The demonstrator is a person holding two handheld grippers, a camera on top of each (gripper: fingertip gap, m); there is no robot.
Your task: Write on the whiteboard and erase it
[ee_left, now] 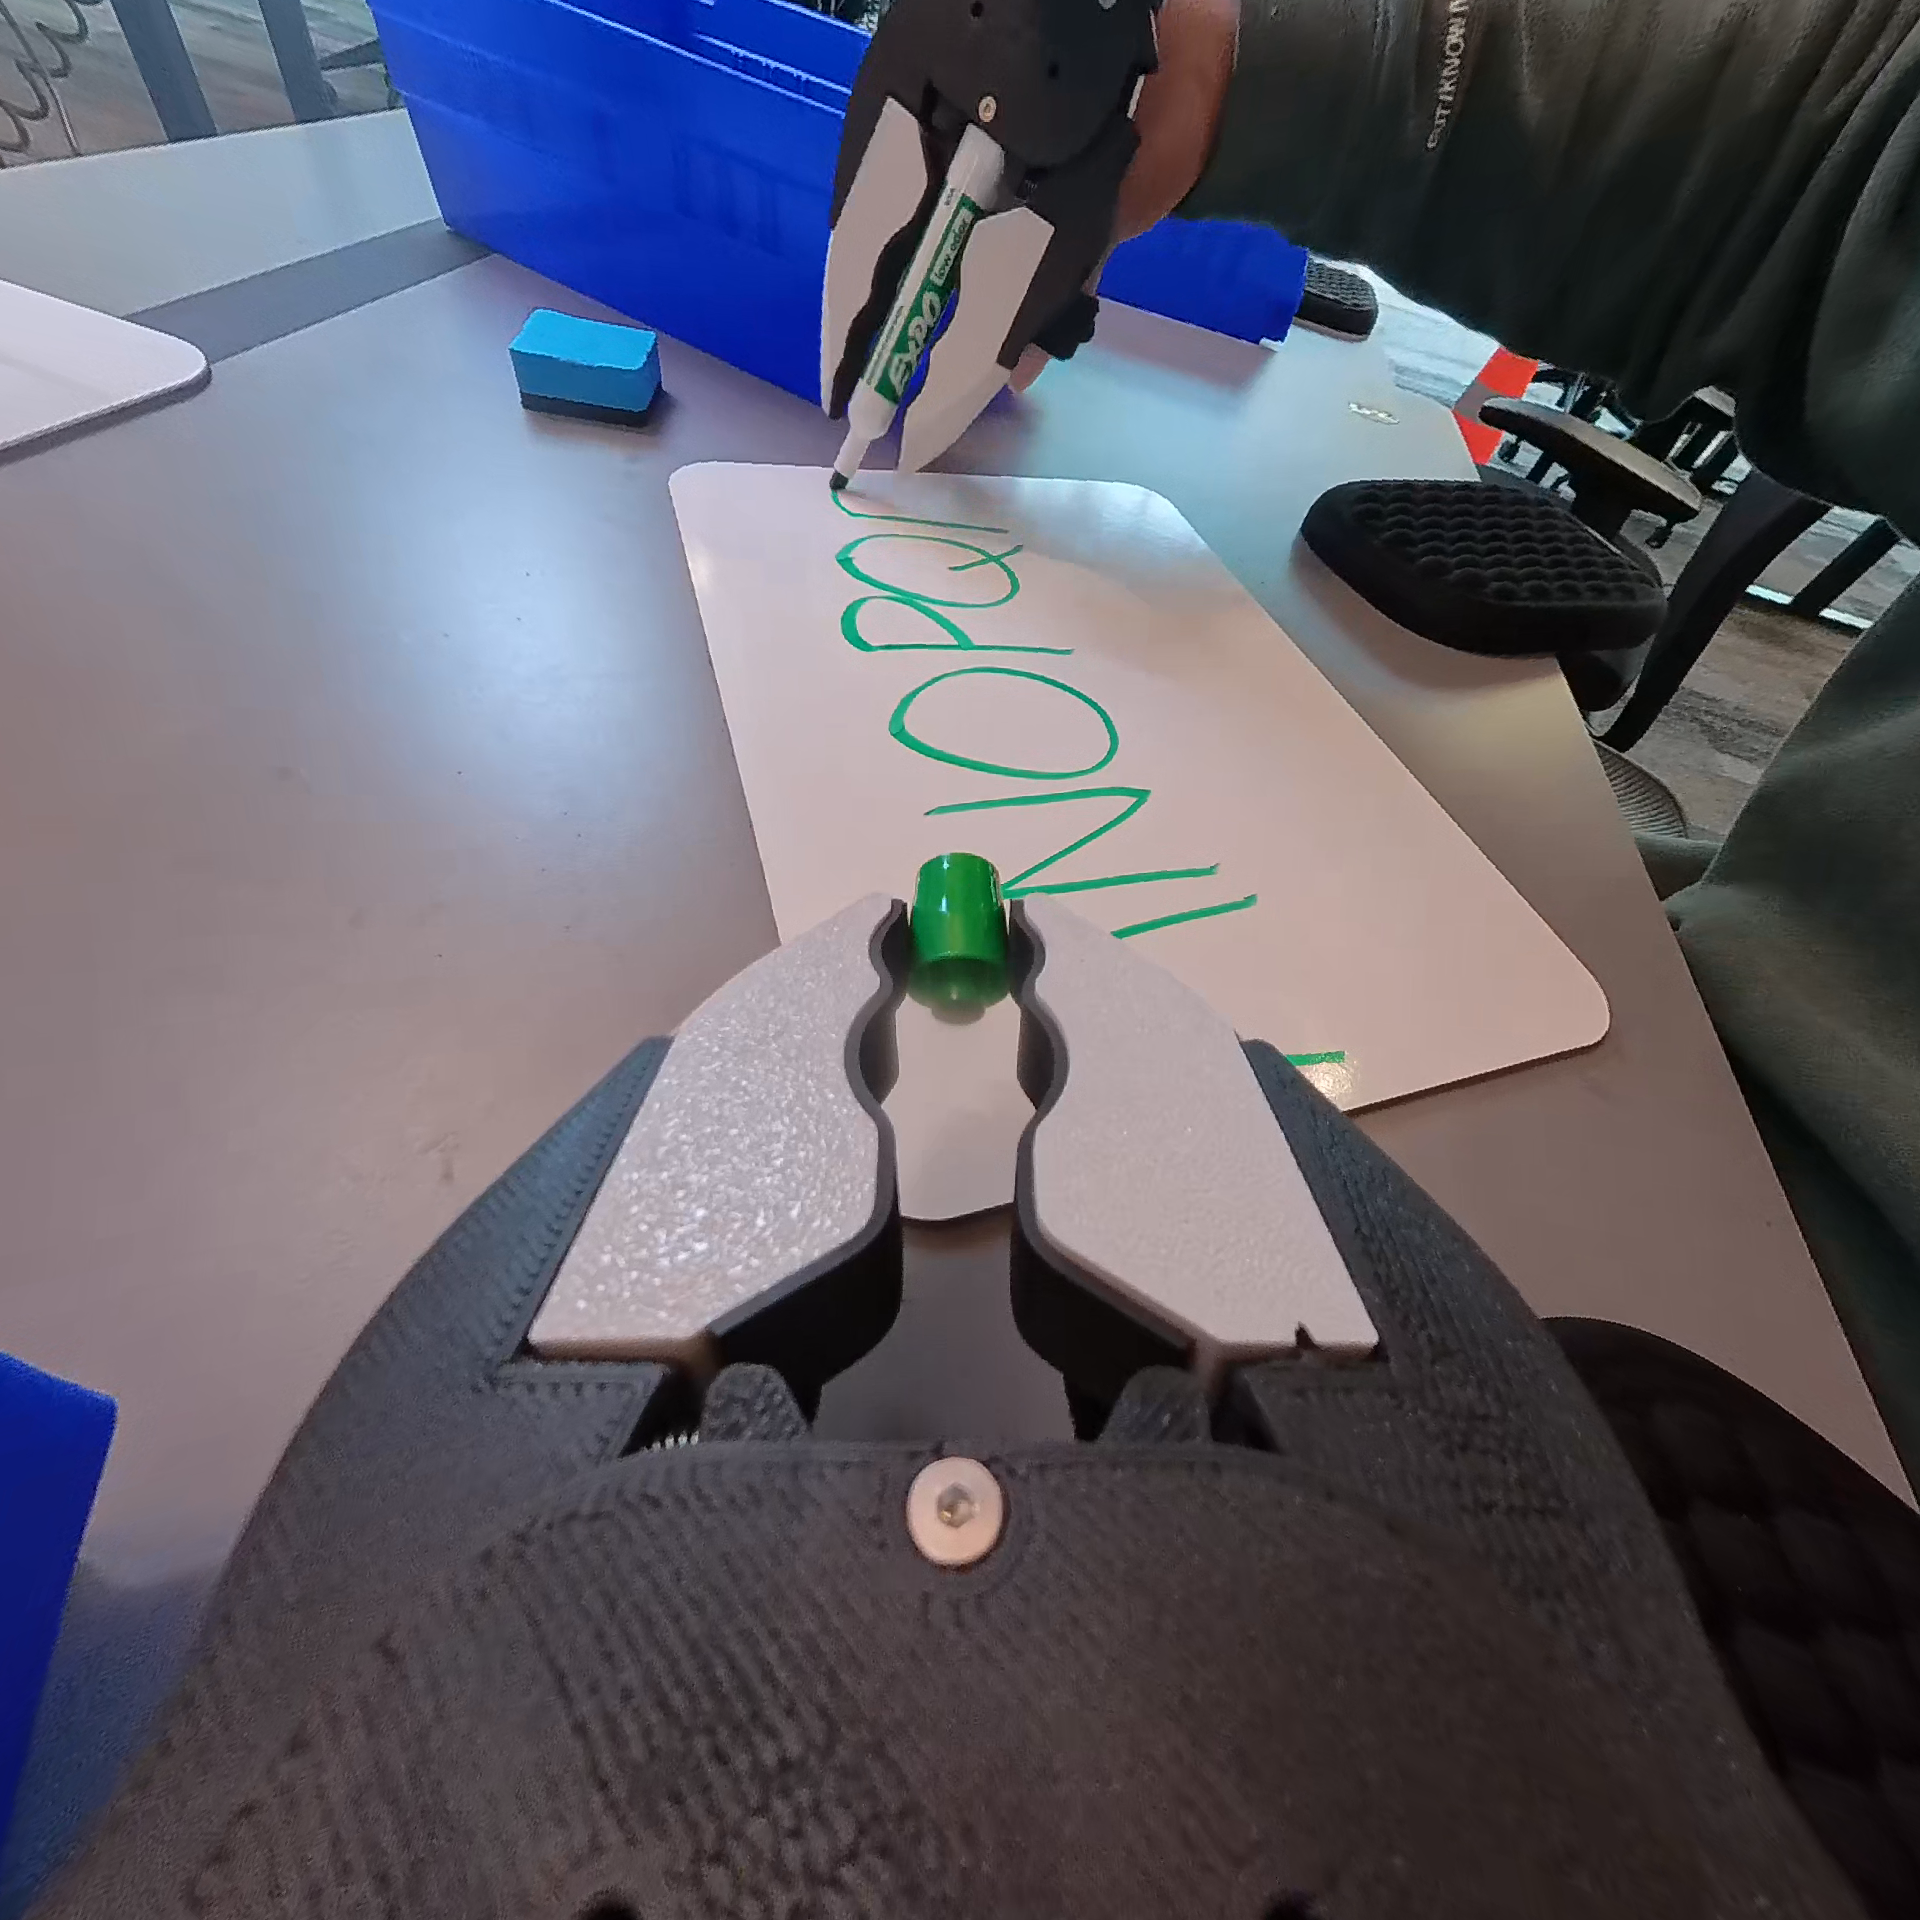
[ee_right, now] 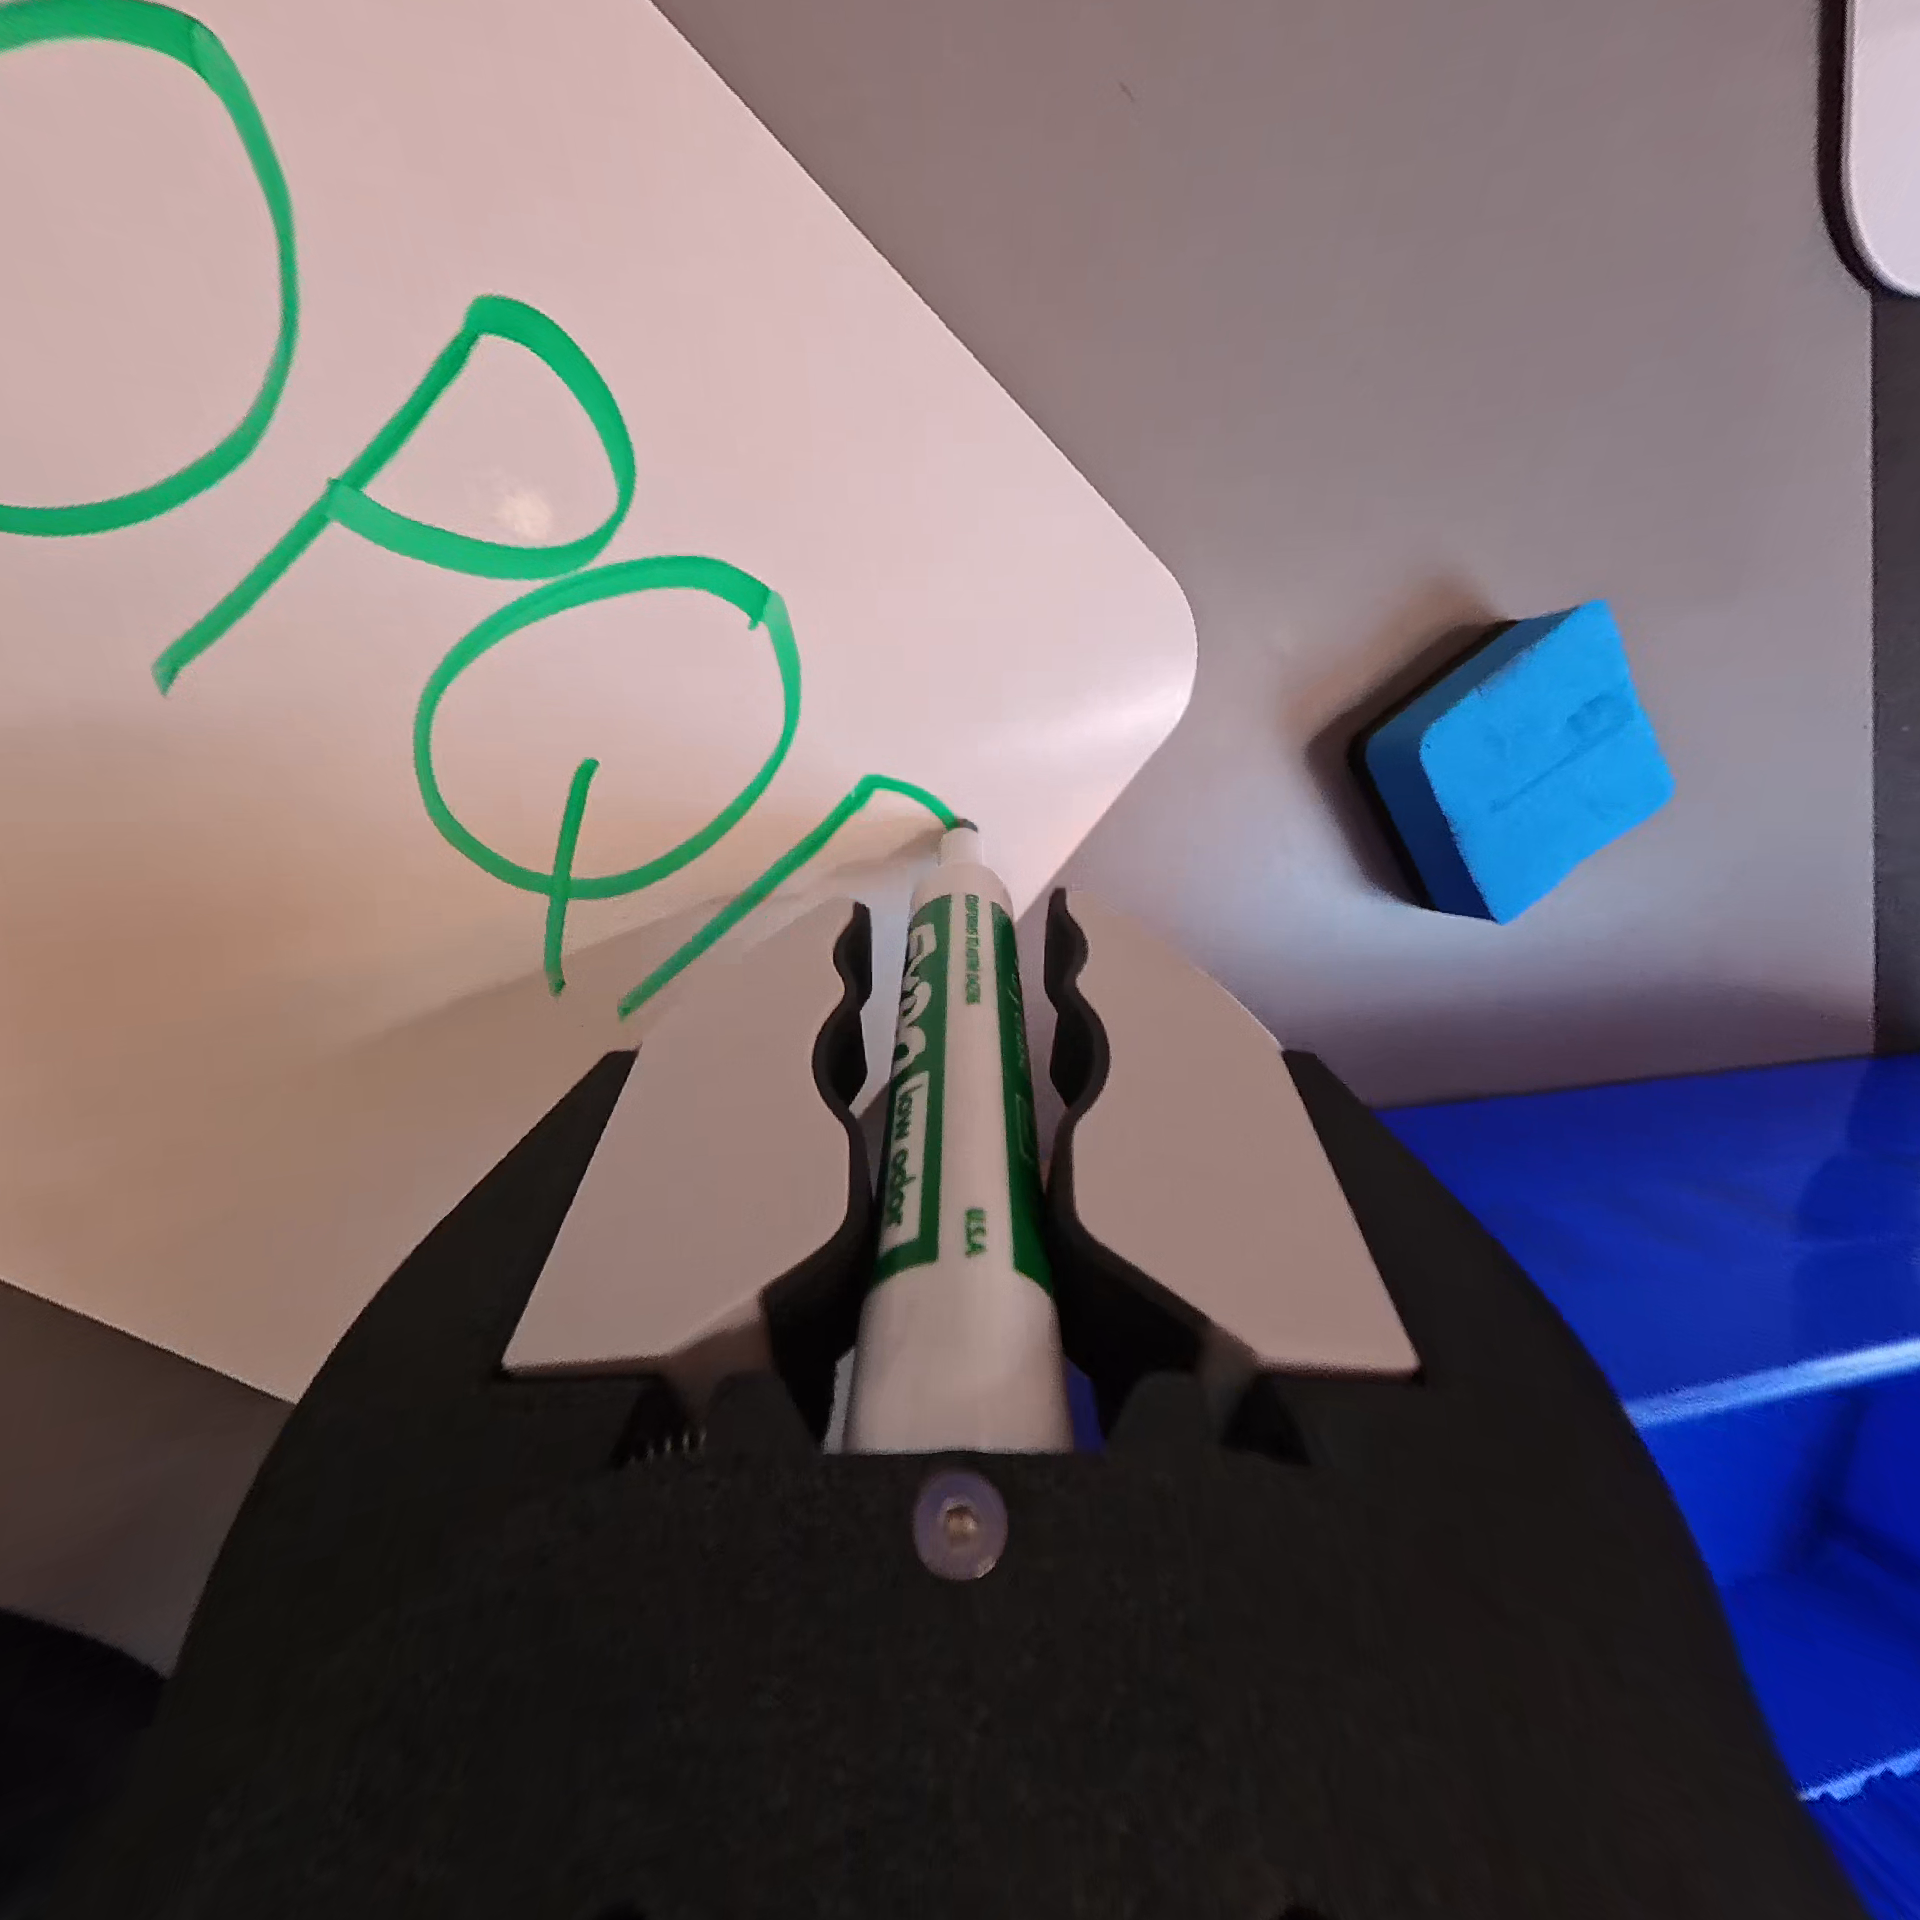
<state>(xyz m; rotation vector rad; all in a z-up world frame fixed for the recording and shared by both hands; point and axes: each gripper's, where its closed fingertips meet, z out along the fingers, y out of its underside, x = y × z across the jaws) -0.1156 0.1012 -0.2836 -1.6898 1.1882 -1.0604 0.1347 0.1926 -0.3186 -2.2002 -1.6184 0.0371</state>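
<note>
My right gripper [ee_right: 961,914] is closed on the marker [ee_right: 961,1195], barrel clamped between both jaws, tip protruding forward. The tip touches the whiteboard [ee_right: 727,312] close to its far rounded corner, at the end of a row of green letters. Little board surface is left between the tip and that end edge.

My left gripper [ee_left: 958,920] is closed on the green cap [ee_left: 958,914], pinched at the fingertips, over the near part of the whiteboard [ee_left: 1299,831]. The letter row runs along the board from near this gripper to the marker [ee_left: 914,301] in the right gripper [ee_left: 868,416].

The whiteboard lies flat on the grey table [ee_left: 364,779]. Its long right edge runs near the table's edge; the left edge faces broad bare tabletop.

The blue eraser [ee_left: 585,364] sits on the table beyond the board's far left corner, apart from it. A blue bin [ee_left: 623,135] stands beyond the board's far edge. A second white board [ee_left: 73,364] lies well to the left.
</note>
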